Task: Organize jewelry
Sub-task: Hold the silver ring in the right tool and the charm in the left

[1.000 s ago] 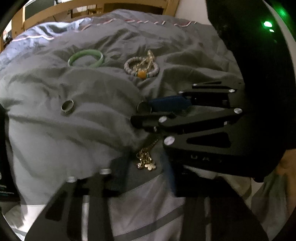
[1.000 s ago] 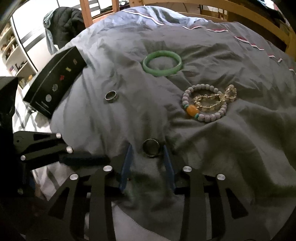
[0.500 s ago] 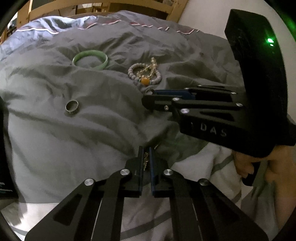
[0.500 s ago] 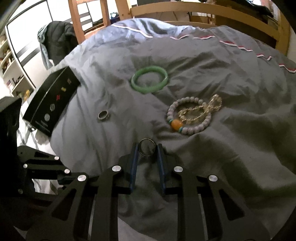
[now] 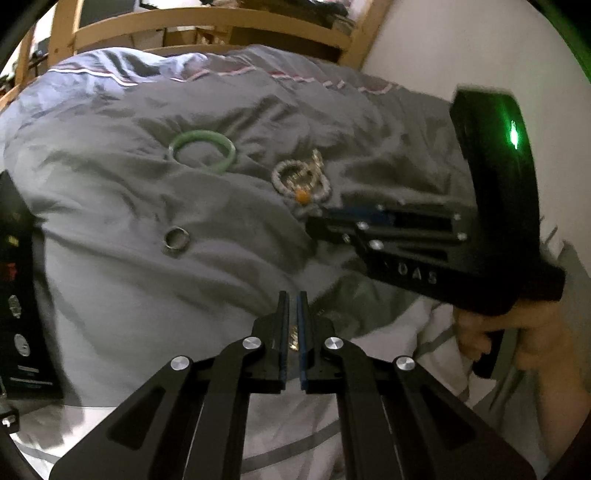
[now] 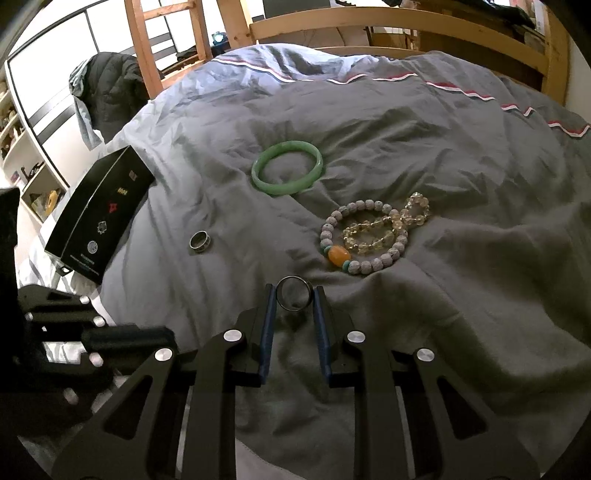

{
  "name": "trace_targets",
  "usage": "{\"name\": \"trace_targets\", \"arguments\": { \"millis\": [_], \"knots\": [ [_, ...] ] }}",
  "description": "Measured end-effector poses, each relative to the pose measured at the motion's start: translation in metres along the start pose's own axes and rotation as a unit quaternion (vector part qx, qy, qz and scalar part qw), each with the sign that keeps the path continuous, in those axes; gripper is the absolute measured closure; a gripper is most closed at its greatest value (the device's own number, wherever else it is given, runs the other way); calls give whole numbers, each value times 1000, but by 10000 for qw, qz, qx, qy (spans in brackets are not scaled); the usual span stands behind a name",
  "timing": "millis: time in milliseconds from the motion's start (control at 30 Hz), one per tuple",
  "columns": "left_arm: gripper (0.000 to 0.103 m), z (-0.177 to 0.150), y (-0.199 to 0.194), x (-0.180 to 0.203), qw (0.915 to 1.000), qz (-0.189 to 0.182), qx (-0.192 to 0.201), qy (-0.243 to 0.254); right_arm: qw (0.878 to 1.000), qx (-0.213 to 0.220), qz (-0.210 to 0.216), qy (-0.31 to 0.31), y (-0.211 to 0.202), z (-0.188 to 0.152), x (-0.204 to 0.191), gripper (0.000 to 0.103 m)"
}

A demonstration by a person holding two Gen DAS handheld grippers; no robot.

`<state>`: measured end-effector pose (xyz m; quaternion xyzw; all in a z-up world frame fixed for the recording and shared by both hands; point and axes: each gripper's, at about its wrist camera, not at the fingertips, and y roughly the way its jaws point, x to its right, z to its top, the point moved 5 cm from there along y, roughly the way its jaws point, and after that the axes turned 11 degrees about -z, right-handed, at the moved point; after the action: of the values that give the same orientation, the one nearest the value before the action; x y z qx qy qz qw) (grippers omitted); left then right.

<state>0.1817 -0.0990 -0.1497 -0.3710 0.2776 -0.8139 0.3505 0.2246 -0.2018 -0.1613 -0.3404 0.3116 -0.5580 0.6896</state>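
My two wrist cameras both look forward along their fingers, low over the bed (image 6: 424, 122) — toward its wooden frame (image 6: 388, 18). They share the green bangle (image 5: 202, 150) (image 6: 287, 167), both bracelets and the small ring (image 5: 177, 238) (image 6: 200, 242) (each view also catches the other claw from the side).
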Motion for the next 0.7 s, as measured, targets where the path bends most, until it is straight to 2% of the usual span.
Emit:
{"name": "trace_targets", "arguments": {
  "millis": [67,133,167,200,233,267,300,333,400,467,567,700],
  "knots": [
    [99,1,0,0,10000,-56,-32,-4,10000,-16,6,-11,1,0,0,82],
    [98,-4,7,2,9997,-115,-228,48,10000,-36,11,-9,1,-1,0,82],
    [90,-7,11,4,9994,-114,-333,72,10000,-44,9,-10,1,-1,0,82],
    [68,-11,14,6,9989,-136,-431,103,10000,-55,4,-5,2,-1,1,82],
    [55,-13,17,10,9986,-80,-472,208,10000,-58,3,-3,2,-1,0,82],
    [49,-15,18,13,9984,7,-457,321,10000,-61,1,-6,2,-2,0,82],
    [48,-16,21,15,9979,58,-502,413,10000,-61,-5,-12,2,-1,0,82],
    [49,-17,23,15,9977,24,-544,407,10000,-59,-12,-17,3,-1,0,82],
    [78,-19,27,10,9976,22,-630,289,10000,-61,-18,-22,3,-1,-1,82],
    [90,-20,30,4,9975,-21,-696,145,10000,-67,-17,-27,3,-1,-1,82],
    [96,-19,26,4,9976,-137,-675,110,10000,-59,-20,-30,3,-1,-1,82],
    [99,-20,24,6,9976,-186,-647,175,10000,-41,-16,-5,3,-1,-1,82]
  ]
}}
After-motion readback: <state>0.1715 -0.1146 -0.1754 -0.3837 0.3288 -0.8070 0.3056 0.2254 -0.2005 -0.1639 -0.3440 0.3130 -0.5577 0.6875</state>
